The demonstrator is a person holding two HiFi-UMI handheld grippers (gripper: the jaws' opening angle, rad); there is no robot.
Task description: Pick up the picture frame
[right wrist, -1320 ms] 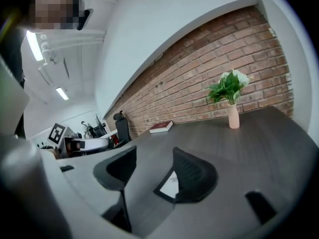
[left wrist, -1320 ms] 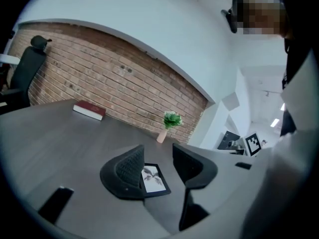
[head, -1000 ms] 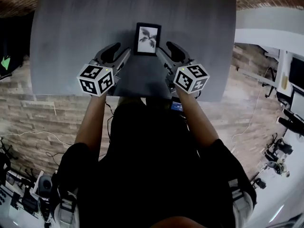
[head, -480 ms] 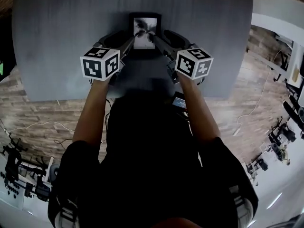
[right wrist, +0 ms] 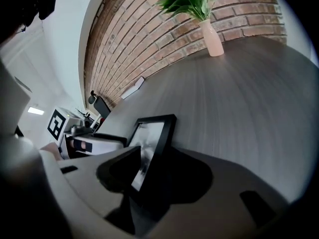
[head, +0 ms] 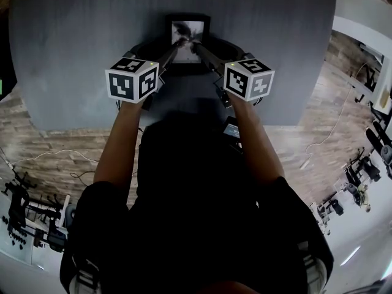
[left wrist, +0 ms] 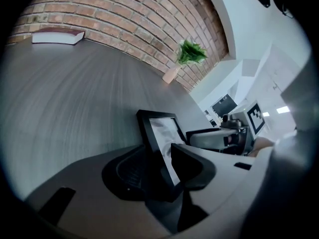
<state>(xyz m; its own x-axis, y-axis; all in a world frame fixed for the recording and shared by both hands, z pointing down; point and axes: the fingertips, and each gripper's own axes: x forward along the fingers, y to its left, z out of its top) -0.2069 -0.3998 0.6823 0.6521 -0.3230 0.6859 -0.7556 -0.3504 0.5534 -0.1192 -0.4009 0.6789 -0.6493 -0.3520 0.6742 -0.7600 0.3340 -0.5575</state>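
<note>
Black plastic jaws on the left gripper are closing, with the left side edge of the black-rimmed picture frame with a grey leaf print between them, one jaw in front of the glass and one behind. The right gripper mirrors it on the right edge, jaws closing too. From each gripper view, the pads look close to the rim, but I can't call it a firm pinch yet.

My read: let both sides bite evenly on the rim, not the glass, before any lift. If one side grips first, the frame may twist or tip back. Then raise both together, keeping it level.

The frame stands leaning back, mid-table, on the dark grey wood-grain tabletop, a little in from the near edge. Both grippers pitch downward and angle in toward each other, marker cubes up. The person's forearms reach straight forward from the body, roughly parallel.
</note>
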